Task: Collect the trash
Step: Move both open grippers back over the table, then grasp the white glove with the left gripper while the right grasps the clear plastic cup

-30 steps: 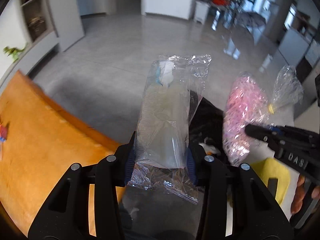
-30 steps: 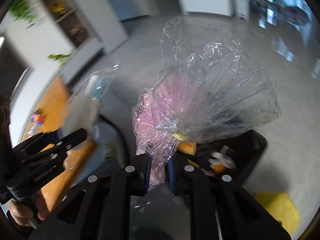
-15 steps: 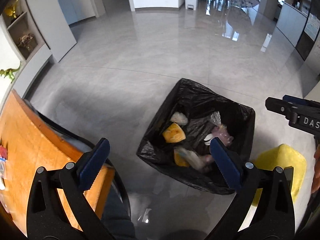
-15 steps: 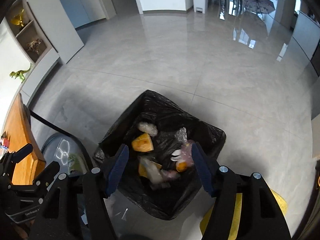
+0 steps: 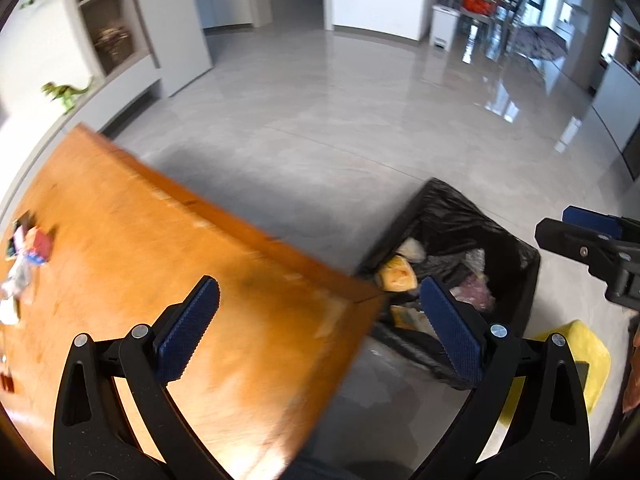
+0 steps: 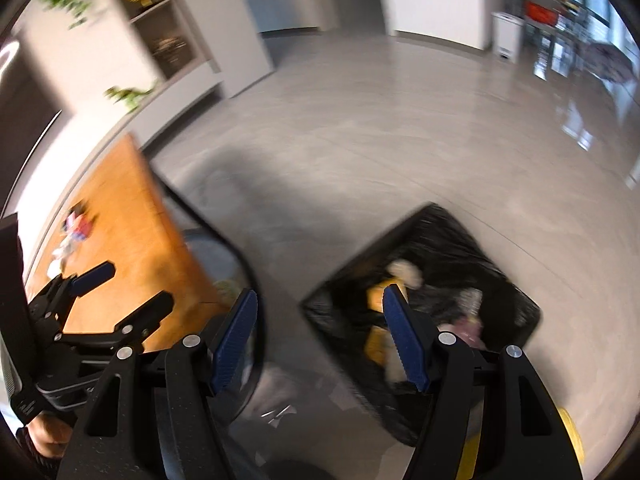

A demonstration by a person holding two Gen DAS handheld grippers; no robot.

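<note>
My left gripper (image 5: 318, 288) is wide open with nothing between its blue pads, hovering over the corner of the orange wooden table (image 5: 160, 240). My right gripper (image 6: 320, 292) is also open and empty, above the floor beside the black-bagged trash bin (image 6: 440, 224). The bin (image 5: 460, 216) holds a yellow wrapper (image 5: 396, 274), a pink bag (image 5: 474, 292) and other scraps. Loose wrappers (image 5: 32, 244) lie at the table's far left end, also visible as wrappers (image 6: 76, 224) in the right wrist view. Each view shows the other gripper: the right gripper (image 5: 580, 240), the left gripper (image 6: 138, 284).
A yellow object (image 5: 576, 344) lies on the grey tiled floor right of the bin. A dark curved chair rim (image 6: 224, 240) stands between table and bin. A shelf unit with a green toy dinosaur (image 5: 66, 92) lines the left wall. A white bin (image 5: 444, 26) stands far back.
Both grippers opened; the clear wrapper and the pink bag left them and lie in the bin. Both views then swung left, bringing the table under the left gripper.
</note>
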